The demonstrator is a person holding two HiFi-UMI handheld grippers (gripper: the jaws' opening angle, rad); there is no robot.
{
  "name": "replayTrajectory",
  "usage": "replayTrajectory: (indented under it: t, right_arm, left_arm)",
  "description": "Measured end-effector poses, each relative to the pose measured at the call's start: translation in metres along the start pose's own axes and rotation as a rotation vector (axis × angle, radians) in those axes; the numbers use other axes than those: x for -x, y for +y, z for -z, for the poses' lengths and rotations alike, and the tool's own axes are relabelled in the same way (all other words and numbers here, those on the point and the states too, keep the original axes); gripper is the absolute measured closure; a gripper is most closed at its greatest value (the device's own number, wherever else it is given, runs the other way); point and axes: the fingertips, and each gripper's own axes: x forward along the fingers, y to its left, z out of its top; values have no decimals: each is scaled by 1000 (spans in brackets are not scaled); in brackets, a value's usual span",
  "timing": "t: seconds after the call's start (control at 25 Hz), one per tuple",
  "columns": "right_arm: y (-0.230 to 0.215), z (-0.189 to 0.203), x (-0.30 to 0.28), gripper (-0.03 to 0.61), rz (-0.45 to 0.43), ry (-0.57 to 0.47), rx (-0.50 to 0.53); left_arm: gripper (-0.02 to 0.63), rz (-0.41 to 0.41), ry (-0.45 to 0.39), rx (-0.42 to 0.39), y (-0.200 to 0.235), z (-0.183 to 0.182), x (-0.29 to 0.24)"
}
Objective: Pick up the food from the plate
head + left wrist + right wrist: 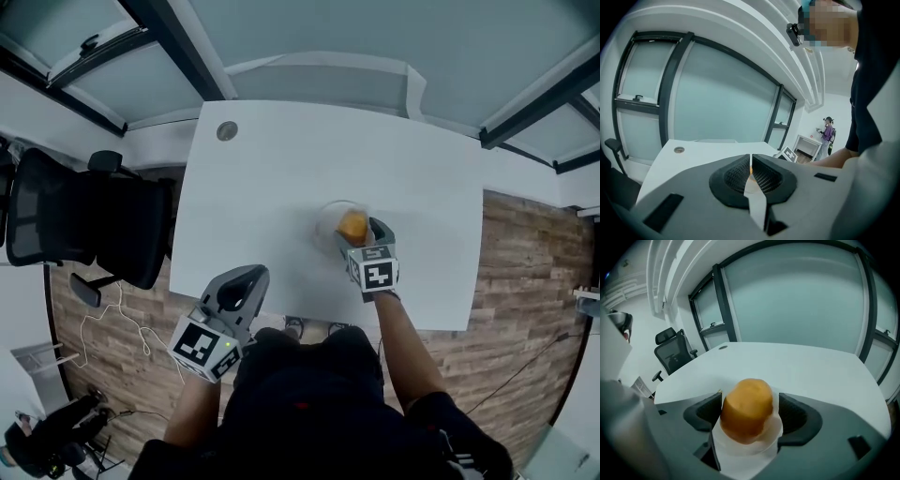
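An orange round piece of food (353, 226) sits on a clear plate (328, 217) near the middle of the white table (281, 178). My right gripper (362, 236) is at the plate, open, its jaws standing either side of the food. In the right gripper view the food (746, 408) fills most of the gap between the dark pads (705, 413); the left pad is close against it and a thin strip of white shows at the right one. My left gripper (246, 278) hangs at the table's front edge, shut, with nothing in it (751, 171).
A black office chair (94, 225) stands left of the table, and a round cable grommet (227, 130) sits at the table's far left corner. Wooden floor lies around the table. Another person (828, 133) stands far off in the left gripper view.
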Motion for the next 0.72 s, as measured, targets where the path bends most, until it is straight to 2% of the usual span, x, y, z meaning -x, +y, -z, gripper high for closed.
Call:
replayTrajectory:
  t: [0.28,0.44,0.6,0.72]
  right_arm:
    - [3,-5,-12,218,-13,-16,-14]
    - [14,-31,11,218,-26,-123,27]
    - [23,-64,57,218,-6,-230,55]
    - [30,-83,99,218,3,-295,78]
  left_arm:
    - [580,-5,7,33,3,4,8]
    - [580,9,-13,25,1,0,14]
    - [580,57,-50,44,-8,-9,18]
    - [580,97,-80,27,-24,-19,19]
